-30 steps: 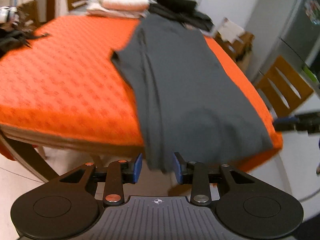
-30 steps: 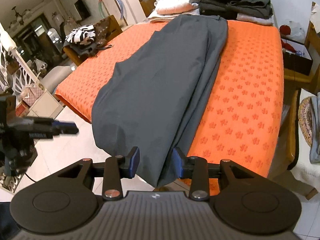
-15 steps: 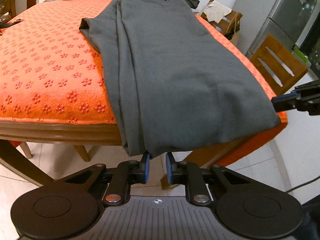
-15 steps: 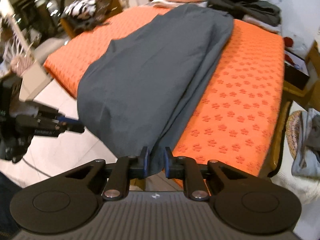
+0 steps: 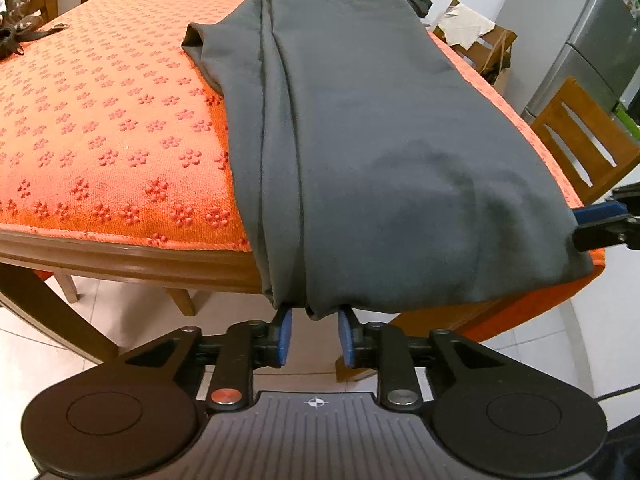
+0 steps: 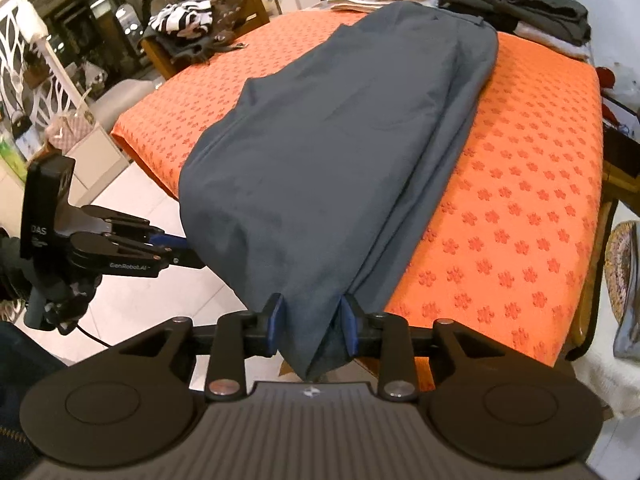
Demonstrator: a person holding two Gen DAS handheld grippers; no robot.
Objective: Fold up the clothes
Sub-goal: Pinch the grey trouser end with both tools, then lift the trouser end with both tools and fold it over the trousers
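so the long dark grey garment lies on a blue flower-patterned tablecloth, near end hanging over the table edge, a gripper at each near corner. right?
Not blue. Both wrist views show the flower-patterned tablecloth is orange. The rest holds: the long dark grey garment overhangs the near edge, left gripper and right gripper at its corners.

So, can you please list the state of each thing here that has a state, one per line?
left gripper: open, fingers either side of the hem corner
right gripper: open, cloth hanging between its fingers
grey garment: folded lengthwise, lying flat, near end hanging over the table edge
orange tablecloth: spread flat
folded clothes: stacked at the far end
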